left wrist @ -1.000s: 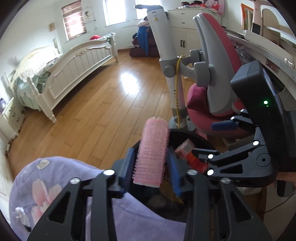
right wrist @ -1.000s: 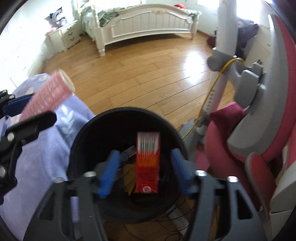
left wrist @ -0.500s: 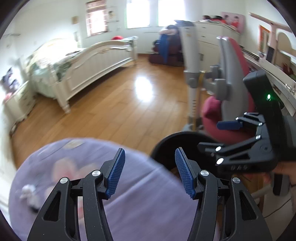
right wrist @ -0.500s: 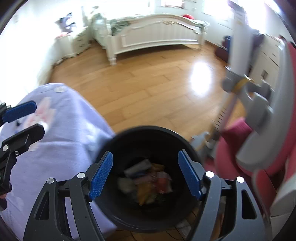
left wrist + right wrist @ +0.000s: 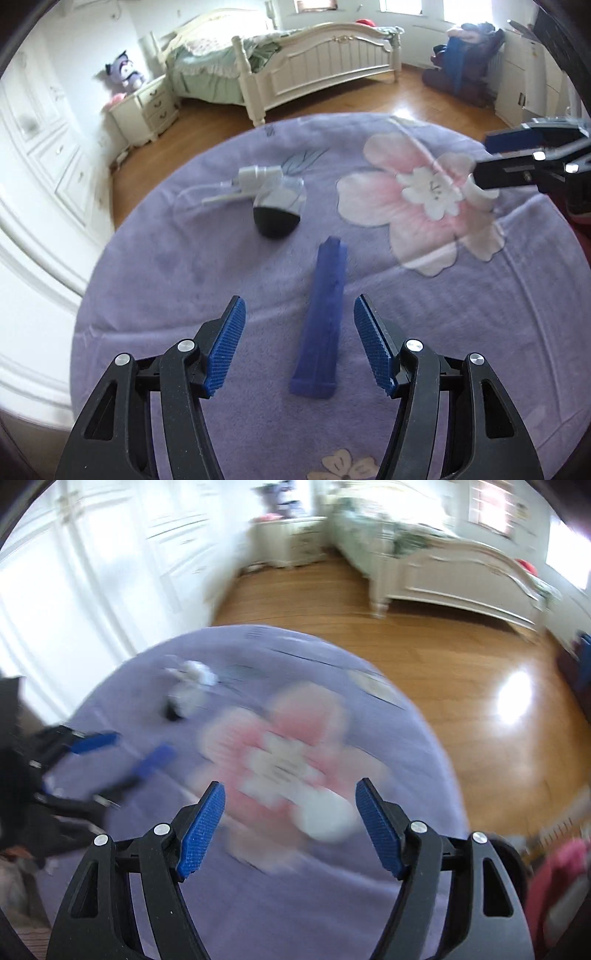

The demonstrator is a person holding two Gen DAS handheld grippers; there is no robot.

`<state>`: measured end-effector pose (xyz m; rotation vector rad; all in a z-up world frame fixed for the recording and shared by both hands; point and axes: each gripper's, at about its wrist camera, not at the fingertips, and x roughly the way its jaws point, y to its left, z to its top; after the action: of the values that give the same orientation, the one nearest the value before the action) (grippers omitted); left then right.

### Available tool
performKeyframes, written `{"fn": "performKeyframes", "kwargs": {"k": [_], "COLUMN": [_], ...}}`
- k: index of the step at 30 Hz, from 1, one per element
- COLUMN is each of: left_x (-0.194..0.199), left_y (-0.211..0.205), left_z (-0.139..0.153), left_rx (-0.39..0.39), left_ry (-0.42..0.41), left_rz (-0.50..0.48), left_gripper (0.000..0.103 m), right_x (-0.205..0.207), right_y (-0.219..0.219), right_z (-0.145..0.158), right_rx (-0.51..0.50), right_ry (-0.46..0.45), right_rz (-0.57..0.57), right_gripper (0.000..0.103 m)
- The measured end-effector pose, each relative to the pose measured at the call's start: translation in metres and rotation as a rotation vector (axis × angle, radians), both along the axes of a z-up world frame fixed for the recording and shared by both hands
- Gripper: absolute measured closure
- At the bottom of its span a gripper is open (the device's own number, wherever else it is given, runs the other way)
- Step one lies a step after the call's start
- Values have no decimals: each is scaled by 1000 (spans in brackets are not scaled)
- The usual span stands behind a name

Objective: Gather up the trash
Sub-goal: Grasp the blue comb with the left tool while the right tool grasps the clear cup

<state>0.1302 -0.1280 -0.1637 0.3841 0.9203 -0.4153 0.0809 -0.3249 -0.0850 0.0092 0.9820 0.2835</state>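
Hovering over a round table draped in a lilac floral cloth (image 5: 177,266), the left gripper (image 5: 298,345) points steeply down with its blue pads apart; the jaws have just been opening, and nothing is pressed between them. A long blue plastic piece (image 5: 325,317) lies flat on the cloth, its near end sitting in the gap between the two pads without touching either. Farther toward the table's far edge lies a small round spray bottle (image 5: 277,208) on its side, dark liquid pooled in its belly, its white pump head (image 5: 256,176) and thin tube pointing to the left. A large pink flower print (image 5: 428,206) fills the right part of the cloth, and the right gripper (image 5: 524,155) reaches in over the table's right edge. Beyond the table stand a white bed (image 5: 325,66) and a nightstand (image 5: 147,107).

From the right wrist, the picture is heavily blurred. That gripper (image 5: 290,827) has its pads wide apart and empty, above the pink flower print (image 5: 280,753). A white blob (image 5: 327,821) on the cloth below them cannot be made out. At the left edge the left gripper (image 5: 122,755) shows as a dark smear, and the spray bottle (image 5: 184,698) lies near the far edge.
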Motion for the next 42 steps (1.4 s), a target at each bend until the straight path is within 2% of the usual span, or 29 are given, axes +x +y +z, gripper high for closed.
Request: {"fn": "performKeyframes", "kwargs": {"k": [2,3,4,5,10,18,20,21,23,28,33,42], "left_x": [2,5,9,10,-6,-19,-19,-19,-21,-21,-28,-56], "left_y": [3,6,9,11,20,54,59,60,68,66,53,-15], "left_z": [-3,-3,-2,-2,-1,19,21,22,23,24,30,49], "left_rx": [-25,-48,-109,-130,-96,-142,-147,-153,-159,-172,-189,-193], "left_ry": [-27,-24,17,29,19,-12,-16,-14,-14,-16,-19,-37], "left_rz": [-5,-9,-24,-23,-31,5,10,14,22,19,-20,-188], "left_gripper": [41,55,86,88,92,92,92,92,92,92,92,92], "right_x": [15,24,31,37,58,76,78,78,80,60,17,-65], "right_y": [21,34,42,49,84,119,124,125,121,99,60,-30], "right_z": [1,0,-2,-3,-14,-32,-34,-34,-32,-26,-8,16], "right_rx": [-4,3,10,10,-3,-4,-27,-51,-23,-13,8,-23], "right_ry": [5,10,15,22,42,72,45,24,35,31,11,-30], "right_rz": [44,74,94,108,189,253,258,256,238,194,124,-60], "right_gripper": [30,30,30,30,30,31,40,56,57,57,57,60]}}
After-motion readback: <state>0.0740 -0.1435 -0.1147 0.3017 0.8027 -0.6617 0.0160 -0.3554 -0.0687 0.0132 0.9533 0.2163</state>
